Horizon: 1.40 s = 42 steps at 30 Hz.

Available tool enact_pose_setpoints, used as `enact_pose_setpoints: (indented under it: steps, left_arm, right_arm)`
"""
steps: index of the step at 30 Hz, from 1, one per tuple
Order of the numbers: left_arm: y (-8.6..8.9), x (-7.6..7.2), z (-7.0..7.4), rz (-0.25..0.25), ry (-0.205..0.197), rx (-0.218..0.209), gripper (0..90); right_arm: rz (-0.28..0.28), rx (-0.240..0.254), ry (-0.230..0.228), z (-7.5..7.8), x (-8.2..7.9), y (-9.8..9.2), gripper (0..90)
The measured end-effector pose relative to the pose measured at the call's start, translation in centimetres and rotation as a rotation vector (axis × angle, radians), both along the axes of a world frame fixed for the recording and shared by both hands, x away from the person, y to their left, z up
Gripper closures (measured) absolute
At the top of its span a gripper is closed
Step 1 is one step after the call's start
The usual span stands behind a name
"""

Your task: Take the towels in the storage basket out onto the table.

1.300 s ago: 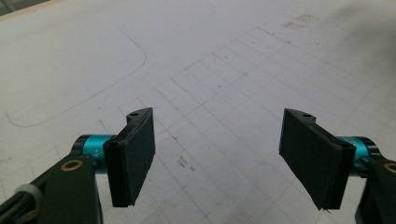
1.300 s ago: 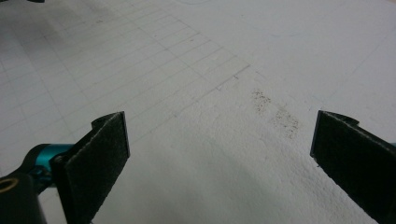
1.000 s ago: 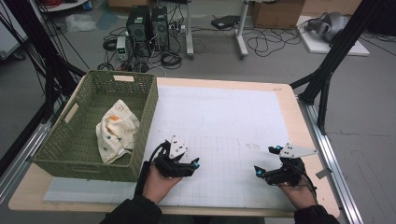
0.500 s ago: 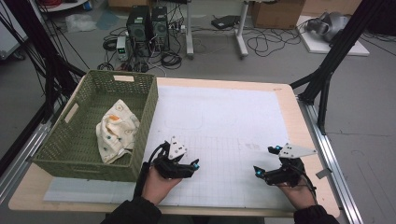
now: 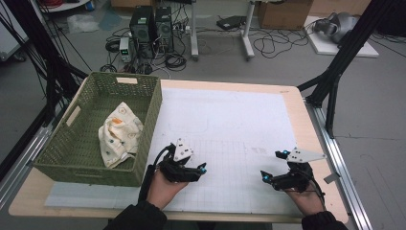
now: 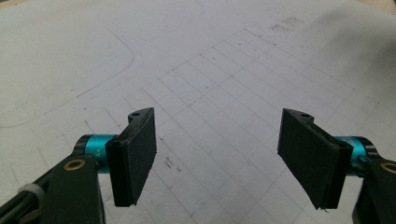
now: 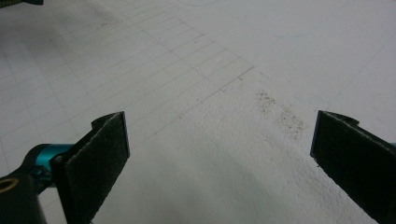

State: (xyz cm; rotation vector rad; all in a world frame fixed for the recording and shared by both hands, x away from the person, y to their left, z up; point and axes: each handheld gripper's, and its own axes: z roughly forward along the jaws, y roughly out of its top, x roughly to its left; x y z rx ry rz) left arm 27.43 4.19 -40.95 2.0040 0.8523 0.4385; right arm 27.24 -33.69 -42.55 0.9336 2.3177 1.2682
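Two grippers low over the white gridded mat (image 5: 230, 120), both empty. Left gripper (image 5: 201, 168) sits just right of the green woven basket (image 5: 152, 120), jaws spread wide with bare mat between the pads (image 6: 135, 156). Right gripper (image 5: 268, 176) is near the mat's right front corner, jaws also wide apart, nothing between them. Patterned cloth (image 5: 119, 134) lies crumpled inside the basket, against its right wall, well apart from both grippers. Basket has a pale tag (image 5: 126, 80) on the far rim; text unreadable. Mat shows faint pencil lines, no legible writing.
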Motion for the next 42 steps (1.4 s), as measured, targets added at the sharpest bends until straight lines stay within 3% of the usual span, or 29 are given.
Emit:
enact_pose_setpoints:
  steps: [13, 22, 25, 28, 30, 31, 32, 33, 36, 37, 38, 39, 42]
  left_arm:
    - [0.1, 0.4, 0.7, -0.023, 0.073, -0.015, 33.2]
    - [0.3, 0.6, 1.9, -0.014, 0.057, 0.006, 32.8]
    - [0.3, 0.9, 2.6, -0.039, 0.070, 0.002, 33.2]
    - [0.5, 1.4, 3.1, -0.063, 0.119, -0.053, 33.5]
    - [0.6, 1.5, 3.3, -0.067, 0.126, -0.063, 33.5]
    - [0.8, 1.8, 3.6, -0.077, 0.162, -0.113, 33.4]
    - [0.8, 1.8, 3.6, -0.077, 0.162, -0.113, 33.2]
    - [0.9, 2.0, 3.8, -0.088, 0.198, -0.168, 33.2]
    - [0.9, 2.3, 4.1, -0.088, 0.215, -0.206, 33.4]
    - [1.0, 2.6, 4.5, -0.095, 0.226, -0.243, 33.7]
    - [1.0, 2.6, 4.5, -0.095, 0.226, -0.243, 33.8]
    - [1.1, 2.9, 4.8, -0.101, 0.232, -0.288, 34.1]
    - [1.0, 3.3, 5.2, -0.115, 0.248, -0.353, 34.5]
  right_arm:
    - [-0.002, 0.014, 0.004, 0.0, 0.1, -0.2, 3.6]
    - [0.000, 0.020, 0.009, 0.0, 0.2, -0.2, 3.6]
    - [-0.001, 0.022, 0.009, 0.1, 0.2, -0.1, 3.6]
    - [-0.003, 0.022, 0.007, 0.1, 0.3, -0.2, 3.6]
    - [-0.004, 0.024, 0.008, 0.1, 0.3, -0.2, 3.6]
    - [-0.004, 0.025, 0.008, 0.1, 0.3, -0.2, 3.6]
    - [-0.004, 0.025, 0.008, 0.1, 0.3, -0.2, 3.6]
    - [-0.003, 0.026, 0.009, 0.1, 0.3, -0.2, 3.6]
    - [-0.003, 0.026, 0.010, 0.1, 0.3, -0.2, 3.6]
    - [-0.002, 0.027, 0.010, 0.1, 0.3, -0.2, 3.6]
    - [-0.001, 0.028, 0.007, 0.1, 0.3, -0.2, 3.6]
    - [0.000, 0.028, 0.007, 0.1, 0.3, -0.2, 3.6]
    - [0.002, 0.029, 0.008, 0.1, 0.3, -0.2, 3.6]
